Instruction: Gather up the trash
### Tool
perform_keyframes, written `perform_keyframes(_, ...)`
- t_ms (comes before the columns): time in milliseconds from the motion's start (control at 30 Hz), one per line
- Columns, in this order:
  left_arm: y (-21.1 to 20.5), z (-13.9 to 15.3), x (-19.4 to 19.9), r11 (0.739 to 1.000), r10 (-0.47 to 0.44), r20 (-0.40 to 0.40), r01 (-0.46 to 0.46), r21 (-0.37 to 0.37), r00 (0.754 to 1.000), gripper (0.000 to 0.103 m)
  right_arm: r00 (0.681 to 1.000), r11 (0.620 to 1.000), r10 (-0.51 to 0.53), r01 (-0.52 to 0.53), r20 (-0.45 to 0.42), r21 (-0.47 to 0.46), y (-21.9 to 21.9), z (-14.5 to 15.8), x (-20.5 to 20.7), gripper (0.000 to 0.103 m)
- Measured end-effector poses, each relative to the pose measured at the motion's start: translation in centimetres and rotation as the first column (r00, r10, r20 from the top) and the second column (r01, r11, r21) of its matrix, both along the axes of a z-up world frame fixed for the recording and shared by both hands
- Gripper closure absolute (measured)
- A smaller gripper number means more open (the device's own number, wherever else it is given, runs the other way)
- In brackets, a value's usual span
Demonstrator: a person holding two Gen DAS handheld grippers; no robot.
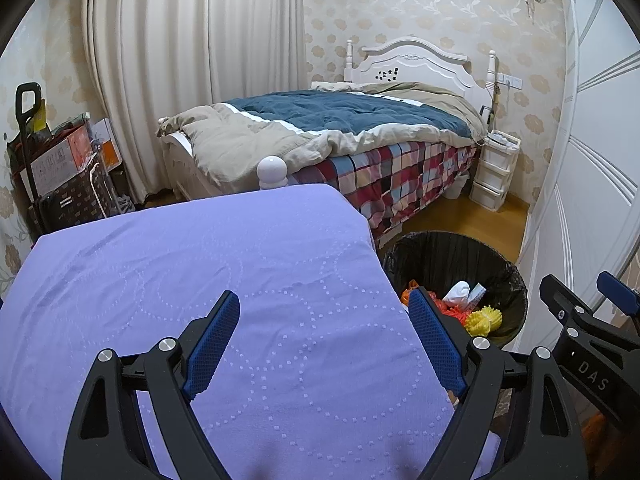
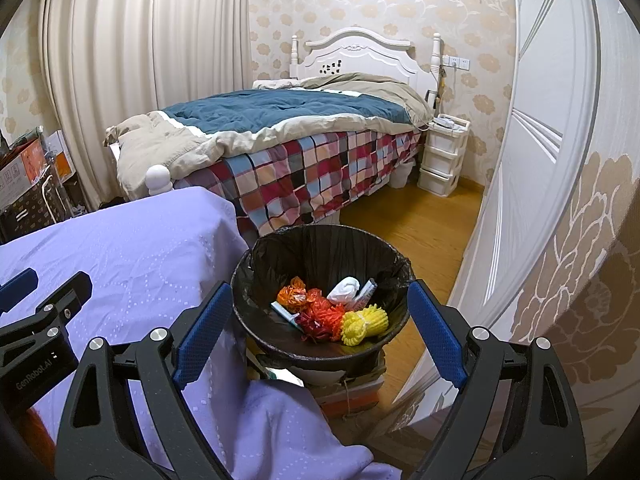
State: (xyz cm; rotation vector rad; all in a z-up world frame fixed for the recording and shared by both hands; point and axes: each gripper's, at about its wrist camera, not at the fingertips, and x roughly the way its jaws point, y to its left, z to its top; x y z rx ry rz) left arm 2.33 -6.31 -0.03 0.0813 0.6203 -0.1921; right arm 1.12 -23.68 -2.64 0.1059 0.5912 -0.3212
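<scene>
At your far left, boxes and bags (image 1: 64,168) were stacked against the wall by the curtain (image 1: 192,40). Your left gripper (image 1: 324,316) hung over the purple sheet (image 1: 200,272), its blue pads (image 1: 212,344) spread wide with nothing between them and only bare cloth below. Beyond the sheet stood the bed (image 1: 360,120), a blue and tan quilt on top and a checked cover hanging down its side, with the white headboard (image 1: 416,60) behind and a white drawer unit (image 1: 496,168) beside it.

Just right of the sheet's edge sat the bin (image 2: 320,256), lined with a black bag and resting on a box (image 2: 352,396) on the wooden floor (image 2: 420,216). The trash lay inside it: orange netting (image 2: 320,312) toward the left, a yellow foam net (image 2: 364,320) at the near right, a white wad (image 2: 344,288) and a small carton (image 2: 366,292) behind them.

Your right gripper (image 2: 320,312) was poised above the bin, jaws wide apart, framing the bin's mouth in the right wrist view; nothing was held between its pads (image 2: 436,336). You could see the tip of the left gripper at that view's left edge, above the sheet. To the far right stood the white door (image 2: 540,120) and the flowered wall (image 2: 600,280).
</scene>
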Motion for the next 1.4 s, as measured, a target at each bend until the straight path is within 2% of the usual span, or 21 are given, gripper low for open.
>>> perform_keyframes(933, 0.17, -0.27, -0.22, 1.0, -0.016, 0.003, 0.016, 0.005, 1.0, 0.019, 1.0, 1.0, 0.0, 0.0, 0.0, -0.001, 0.14, -0.07, 0.0, 0.016)
perform_keyframes(1400, -0.34, -0.21, -0.53, 1.0, -0.006, 0.031, 0.006, 0.021, 0.999, 0.019, 1.0, 1.0, 0.001, -0.001, -0.001, -0.001, 0.18, -0.1, 0.02, 0.016)
